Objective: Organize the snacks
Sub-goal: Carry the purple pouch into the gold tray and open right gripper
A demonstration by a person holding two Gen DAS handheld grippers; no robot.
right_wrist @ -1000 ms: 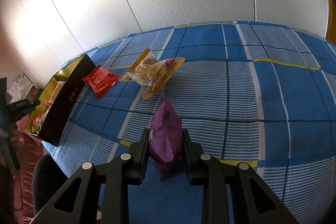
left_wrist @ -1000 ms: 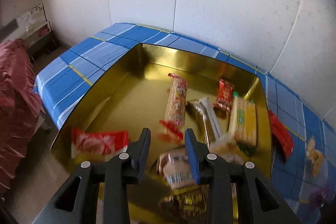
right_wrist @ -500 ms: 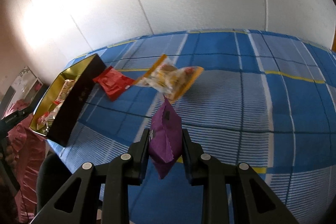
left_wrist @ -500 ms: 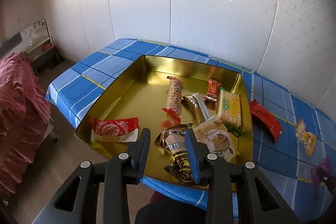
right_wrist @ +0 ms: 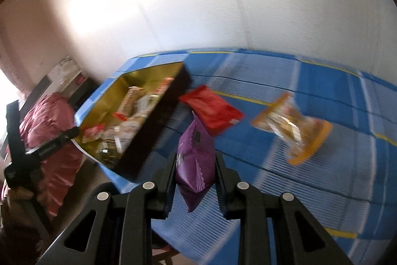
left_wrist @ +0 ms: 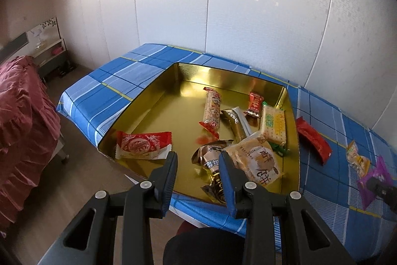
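Purple foil, light and crinkly: purple pouch (right_wrist: 194,160) clamped mid-body in the right gripper (right_wrist: 194,170) above the checked tablecloth (right_wrist: 310,185), near the gold tin (right_wrist: 109,101); likely slippery, best pinched below its seam; left gripper (left_wrist: 198,165) parted, empty.

Our right wrist view is smeared all over, so the print on the red packet (right_wrist: 213,109) and the orange-edged bag (right_wrist: 294,126) ahead of the fingers is unreadable. The near wall of the gold tray (right_wrist: 151,126), off to the left of the right gripper (right_wrist: 194,165), hides most of what's inside. The purple packet (right_wrist: 194,160) has its sides covered by the pads. In our left view, the left gripper (left_wrist: 198,170) blocks the lower part of the brown foil snack (left_wrist: 211,160), and the picture's right edge cuts off the blue checked cloth (left_wrist: 330,193).
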